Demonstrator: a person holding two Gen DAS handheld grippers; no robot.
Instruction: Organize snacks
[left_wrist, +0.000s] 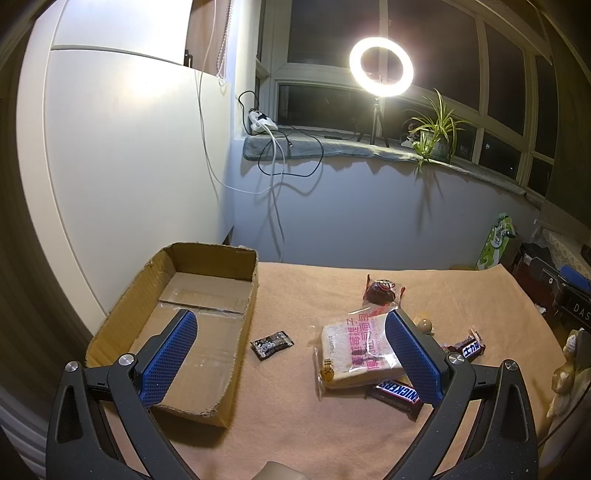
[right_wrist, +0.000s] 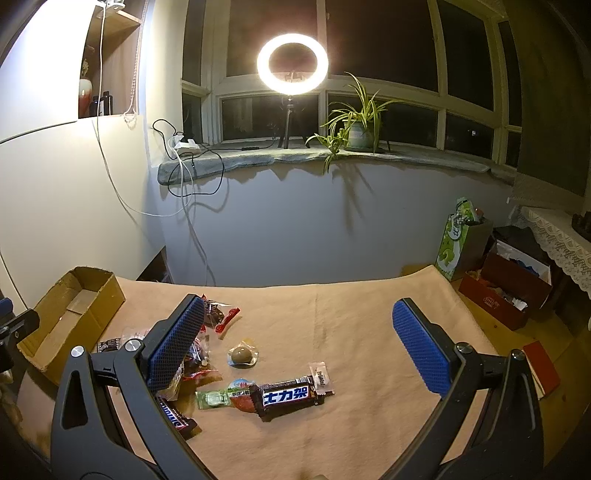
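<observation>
Snacks all lie loose on the surface (left_wrist: 295, 435); the cardboard box (left_wrist: 122, 317) at far left is bare, so I judge nothing sorted yet. My left tool (left_wrist: 291, 354) and right tool (right_wrist: 306, 343) both gape wide, holding nothing. The bread packet (left_wrist: 354, 354) partly hides a Snickers bar (left_wrist: 400, 395).

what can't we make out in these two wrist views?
- Left wrist view: part of the bread packet and the Snickers bar sit behind the left gripper's finger.
- Right wrist view: the bread is almost wholly behind the right gripper's finger; the cardboard box's near end is cut off.
- Small wrapped candy: print too small.
- Green wrapper: contents unclear.
</observation>
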